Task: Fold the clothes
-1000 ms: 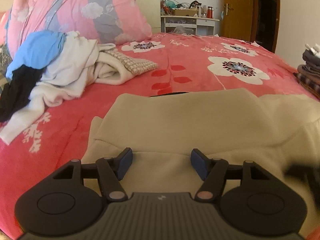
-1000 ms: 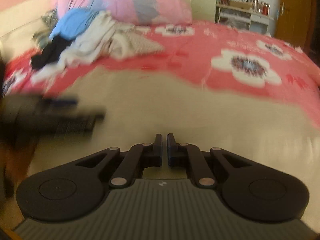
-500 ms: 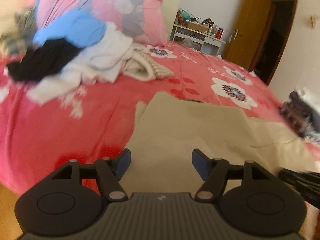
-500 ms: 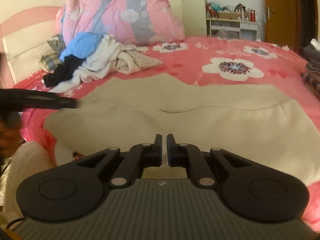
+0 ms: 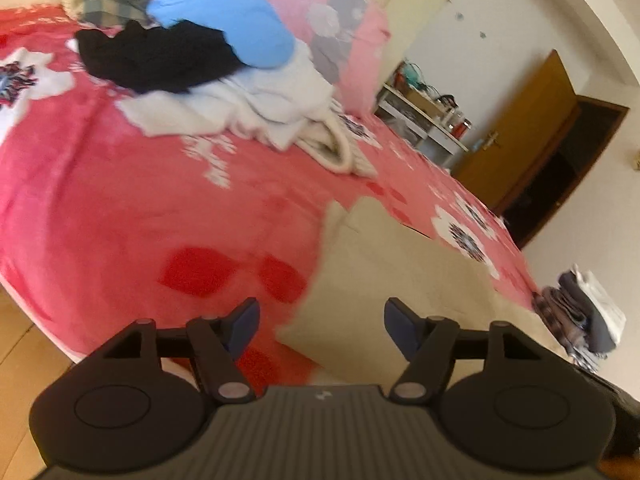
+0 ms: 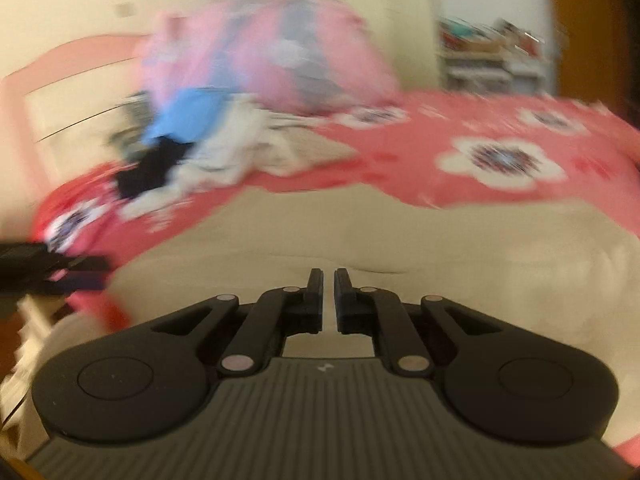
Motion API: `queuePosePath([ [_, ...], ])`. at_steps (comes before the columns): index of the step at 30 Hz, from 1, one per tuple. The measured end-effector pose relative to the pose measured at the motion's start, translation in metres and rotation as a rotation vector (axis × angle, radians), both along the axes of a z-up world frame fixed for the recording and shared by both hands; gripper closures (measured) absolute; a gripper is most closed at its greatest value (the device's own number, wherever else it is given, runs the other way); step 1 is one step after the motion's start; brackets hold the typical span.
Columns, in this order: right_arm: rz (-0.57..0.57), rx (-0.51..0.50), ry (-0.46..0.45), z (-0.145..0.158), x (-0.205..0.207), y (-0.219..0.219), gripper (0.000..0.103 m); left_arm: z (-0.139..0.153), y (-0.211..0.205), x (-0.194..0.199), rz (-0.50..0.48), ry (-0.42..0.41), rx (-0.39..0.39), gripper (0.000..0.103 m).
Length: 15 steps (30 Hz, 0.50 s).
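A cream garment lies spread flat on the red flowered bedspread; it also fills the middle of the right wrist view. My left gripper is open and empty, over the garment's near left corner at the bed's edge. My right gripper has its jaws almost together above the garment's near edge; nothing shows between them. The left gripper appears as a dark blur at the left of the right wrist view.
A pile of unfolded clothes, blue, black and white, lies at the head of the bed before a pink quilt. A stack of folded clothes sits at the right. A brown door and a small desk stand behind.
My left gripper has swung left and tilted, from over the garment's middle to its left corner. The right wrist view has moved forward a little and blurred. Both jaws are unchanged.
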State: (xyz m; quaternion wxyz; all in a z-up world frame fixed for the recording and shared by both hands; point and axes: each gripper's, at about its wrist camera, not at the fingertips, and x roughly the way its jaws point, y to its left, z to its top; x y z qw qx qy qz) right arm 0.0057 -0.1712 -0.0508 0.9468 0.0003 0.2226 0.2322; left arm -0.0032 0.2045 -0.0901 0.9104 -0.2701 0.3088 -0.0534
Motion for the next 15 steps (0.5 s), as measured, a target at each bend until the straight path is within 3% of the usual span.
queuePosePath([
  [3, 0.182, -0.121, -0.079, -0.001, -0.013, 0.046, 0.069, -0.006, 0.022, -0.001, 0.048, 0.014, -0.068, 0.033],
  [8, 0.416, -0.386, -0.195, -0.023, -0.022, 0.141, 0.058, -0.012, 0.052, -0.009, 0.098, 0.001, -0.181, 0.033],
  [11, 0.476, -0.561, -0.256, -0.044, -0.018, 0.182, 0.054, -0.014, 0.064, -0.012, 0.102, -0.005, -0.201, 0.033],
  [15, 0.449, -0.744, -0.360, -0.065, -0.006, 0.212, 0.050, -0.020, 0.075, -0.010, 0.078, -0.012, -0.257, 0.033],
])
